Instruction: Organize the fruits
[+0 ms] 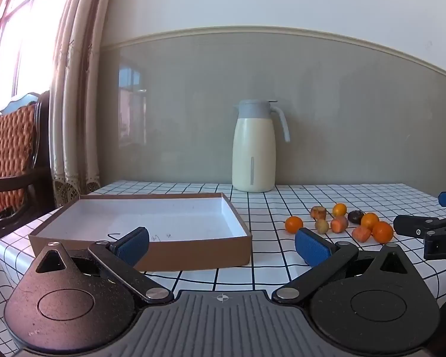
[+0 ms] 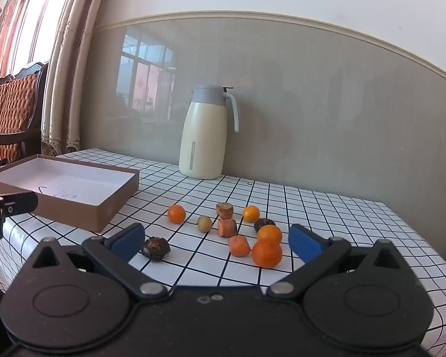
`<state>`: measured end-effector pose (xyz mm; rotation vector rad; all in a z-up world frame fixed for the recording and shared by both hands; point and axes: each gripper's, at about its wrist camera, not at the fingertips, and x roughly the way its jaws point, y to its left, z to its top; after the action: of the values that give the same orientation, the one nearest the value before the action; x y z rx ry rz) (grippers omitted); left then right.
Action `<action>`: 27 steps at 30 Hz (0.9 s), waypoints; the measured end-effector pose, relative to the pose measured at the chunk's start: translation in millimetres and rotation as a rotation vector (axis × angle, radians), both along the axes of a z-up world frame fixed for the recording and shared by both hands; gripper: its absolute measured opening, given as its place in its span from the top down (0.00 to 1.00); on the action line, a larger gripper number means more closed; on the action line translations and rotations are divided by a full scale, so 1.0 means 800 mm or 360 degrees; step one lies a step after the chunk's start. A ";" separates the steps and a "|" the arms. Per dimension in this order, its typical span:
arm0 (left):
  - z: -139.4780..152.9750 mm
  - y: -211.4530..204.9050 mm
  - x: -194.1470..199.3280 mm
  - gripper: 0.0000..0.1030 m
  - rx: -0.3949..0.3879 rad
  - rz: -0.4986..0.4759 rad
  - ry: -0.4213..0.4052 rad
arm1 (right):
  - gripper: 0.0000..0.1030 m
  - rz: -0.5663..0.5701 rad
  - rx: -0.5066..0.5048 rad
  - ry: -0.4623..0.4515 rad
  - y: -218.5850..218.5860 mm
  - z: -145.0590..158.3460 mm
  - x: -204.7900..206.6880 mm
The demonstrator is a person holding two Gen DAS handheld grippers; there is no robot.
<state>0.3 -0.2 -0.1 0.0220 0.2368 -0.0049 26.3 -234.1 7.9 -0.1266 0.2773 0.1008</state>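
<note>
A shallow brown cardboard box (image 1: pixel 193 250) with a white inside stands empty on the checked tablecloth; it also shows at the left in the right wrist view (image 2: pixel 104 208). A loose cluster of small fruits lies to its right: several oranges (image 2: pixel 267 254), carrot-like orange pieces (image 2: pixel 238 245), a pale round fruit (image 2: pixel 204 223) and dark brown fruits (image 2: pixel 155 248). The cluster shows in the left wrist view (image 1: pixel 339 223) too. My left gripper (image 1: pixel 221 245) is open and empty before the box. My right gripper (image 2: pixel 215 241) is open and empty, just short of the fruits.
A cream thermos jug (image 1: pixel 254 148) with a grey lid stands at the back against the grey wall. A curtain (image 1: pixel 74 89) and a wooden chair (image 1: pixel 12 154) are at the left, beyond the table edge.
</note>
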 end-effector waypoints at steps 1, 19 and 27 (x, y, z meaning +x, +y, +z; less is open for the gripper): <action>0.000 -0.001 0.001 0.00 0.0006 -0.0003 -0.0004 | 0.06 0.0000 0.0002 -0.0001 0.000 0.000 0.000; 0.001 -0.002 -0.001 0.00 0.0014 0.0002 -0.0032 | 0.06 -0.0001 -0.0002 0.0001 0.001 0.000 0.000; -0.002 -0.003 0.000 0.00 0.0015 0.0003 -0.0029 | 0.06 -0.0001 -0.0004 0.0001 0.001 0.000 0.000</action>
<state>0.5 -2.3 -1.8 0.0310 0.2186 -0.0018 25.9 -233.3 8.0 -0.1292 0.2780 0.1001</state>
